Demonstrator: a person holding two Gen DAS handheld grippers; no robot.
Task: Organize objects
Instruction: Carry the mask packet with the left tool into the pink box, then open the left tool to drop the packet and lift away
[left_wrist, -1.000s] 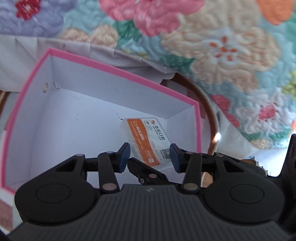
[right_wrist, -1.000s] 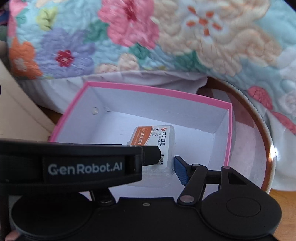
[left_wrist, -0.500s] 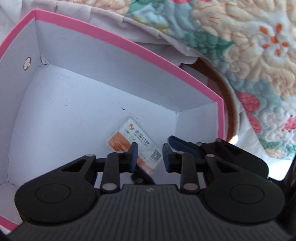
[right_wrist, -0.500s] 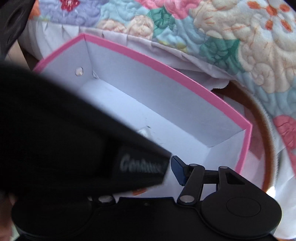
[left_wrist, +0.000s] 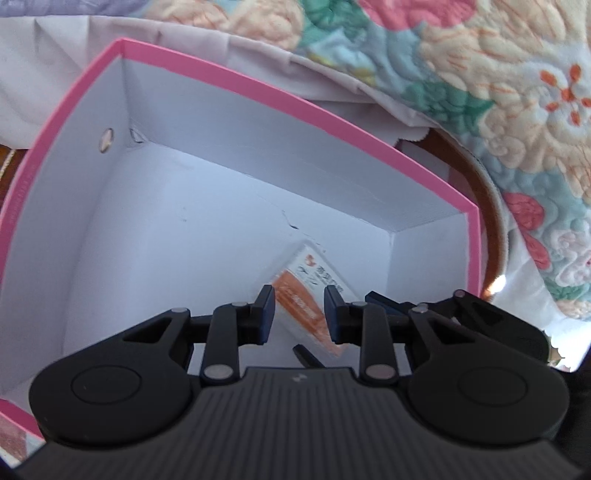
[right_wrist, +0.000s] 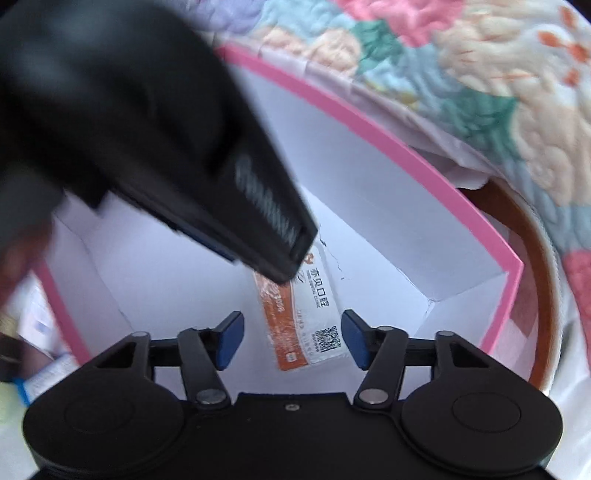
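While the orange-and-white plastic-wrapped packet (right_wrist: 308, 314) lies flat on the floor of the pink-rimmed white cardboard box (left_wrist: 280, 99) (near its far right corner), the left claw (left_wrist: 299, 314) and right claw (right_wrist: 291, 339) both hang over it, fingers apart, gripping nothing.

packet (right_wrist: 303, 317): turned from square-on to slanted on the floor of the pink box (left_wrist: 303, 107) | left tool (left_wrist: 299, 314): fingers narrowed, then spread again | right tool (right_wrist: 291, 339): now wide apart, packet lying free between its fingers
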